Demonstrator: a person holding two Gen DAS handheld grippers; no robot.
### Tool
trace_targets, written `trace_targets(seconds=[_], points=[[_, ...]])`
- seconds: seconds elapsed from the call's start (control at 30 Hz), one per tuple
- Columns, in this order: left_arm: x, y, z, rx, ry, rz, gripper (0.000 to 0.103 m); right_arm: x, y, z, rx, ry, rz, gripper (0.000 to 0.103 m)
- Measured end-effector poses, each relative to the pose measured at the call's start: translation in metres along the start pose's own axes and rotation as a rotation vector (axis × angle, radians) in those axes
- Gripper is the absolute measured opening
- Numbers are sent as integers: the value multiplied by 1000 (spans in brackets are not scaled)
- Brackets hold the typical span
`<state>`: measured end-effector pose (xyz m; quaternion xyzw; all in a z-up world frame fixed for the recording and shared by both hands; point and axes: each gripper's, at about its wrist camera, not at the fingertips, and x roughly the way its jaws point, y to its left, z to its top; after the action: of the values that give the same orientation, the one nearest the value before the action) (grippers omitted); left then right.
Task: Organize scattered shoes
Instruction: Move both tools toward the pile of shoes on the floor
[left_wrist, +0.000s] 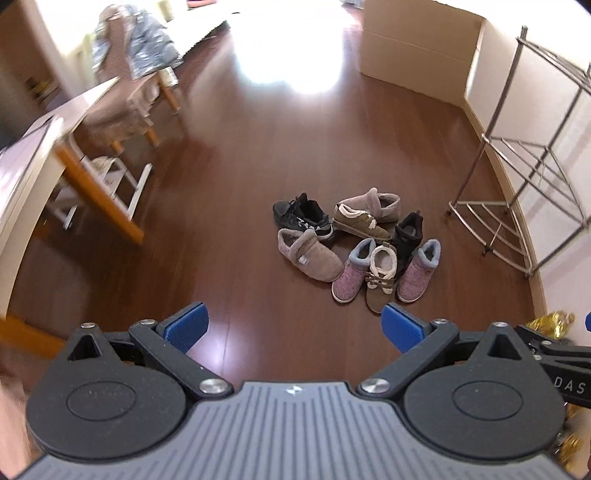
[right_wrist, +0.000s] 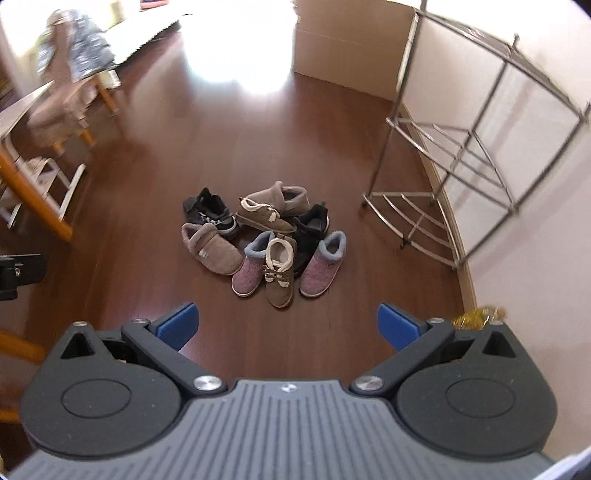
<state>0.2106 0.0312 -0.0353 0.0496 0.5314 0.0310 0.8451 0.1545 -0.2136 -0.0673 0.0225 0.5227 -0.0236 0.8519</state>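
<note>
Fingers (left_wrist: 186, 326) of both grippers wide, empty, above bare floor (right_wrist: 147, 184); shoe pile (right_wrist: 264, 242) ahead, metal rack (right_wrist: 443, 166) beside.

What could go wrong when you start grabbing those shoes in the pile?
The shoes lie jumbled and overlapping, so lifting one, like the brown strap shoe, might drag or tip its neighbours. The pairs are split up, so the two pink shoes could get mismatched. The metal rack has thin bars; small shoes might slip through. Both the left gripper and right gripper are open, holding nothing.
</note>
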Motion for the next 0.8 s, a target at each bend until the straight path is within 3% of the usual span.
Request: trace_targets(seconds=[0.17, 0.23, 0.37, 0.5, 0.57, 0.63, 0.73, 0.8], points=[[56, 14, 9, 100, 33, -28, 102, 56, 15, -16, 96, 58, 21, 102], [109, 11, -4, 163, 96, -20, 102, 78, 21, -23, 135, 81, 29, 102], [196, -4, -34, 152, 202, -61, 102, 126, 27, -34, 203, 125, 39, 102], [309, -38, -86, 182, 260, -51, 102, 256, 11, -92, 231, 267, 68, 101], [369, -62, -112, 205, 273, -40, 102, 328, -4, -124, 229, 351, 93, 89], [426, -82, -132, 227, 249, -53, 102, 397, -25, -153, 257, 390, 110, 86], [509, -115, -154, 273, 204, -97, 102, 473, -45, -174, 293, 343, 98, 86], [559, -138, -163, 305, 159, -123, 101, 530, -73, -180, 291, 212, 84, 86]])
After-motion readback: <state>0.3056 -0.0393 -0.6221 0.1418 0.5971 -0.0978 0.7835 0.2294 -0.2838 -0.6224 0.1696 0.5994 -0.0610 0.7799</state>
